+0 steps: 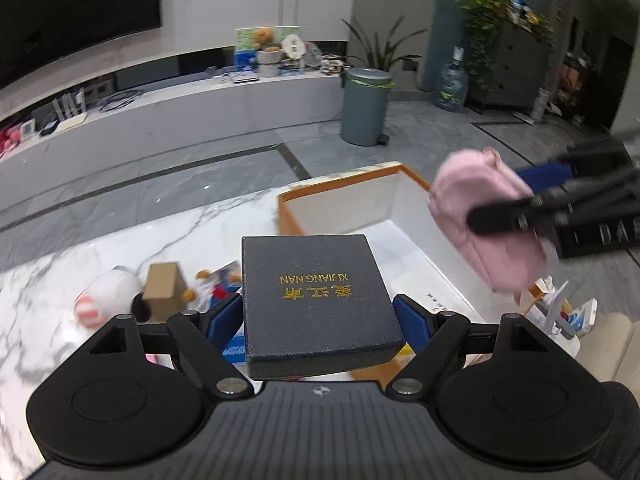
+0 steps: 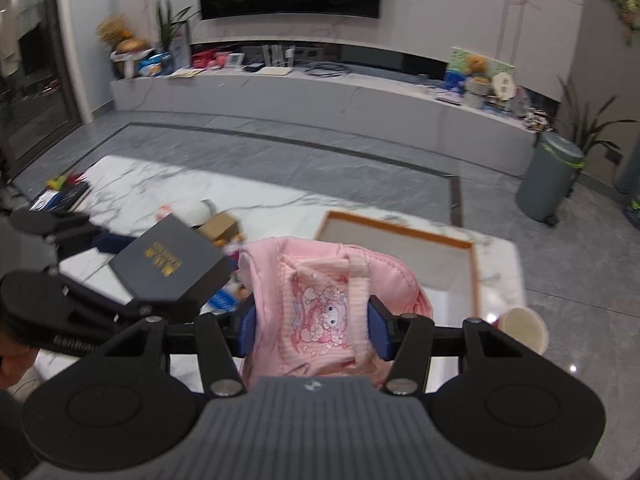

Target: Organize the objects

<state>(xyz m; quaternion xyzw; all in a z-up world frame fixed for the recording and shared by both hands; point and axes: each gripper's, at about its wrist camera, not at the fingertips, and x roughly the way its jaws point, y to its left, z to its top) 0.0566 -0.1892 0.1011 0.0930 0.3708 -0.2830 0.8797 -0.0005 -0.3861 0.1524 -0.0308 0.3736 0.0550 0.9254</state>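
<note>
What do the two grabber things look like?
Both are alike. The left gripper and the right gripper each have a ribbed grey body with a small pale logo, two round black discs at the sides, black linked arms with silver bolts, and blue pads on the fingers. White lettering runs along the side of the right gripper, seen from the left camera.

Gold letters "XI JIANG NAN", upside down, above gold Chinese characters, on lid of dark box [image 1: 320, 300]. Elsewhere only blurred print, not readable.
</note>
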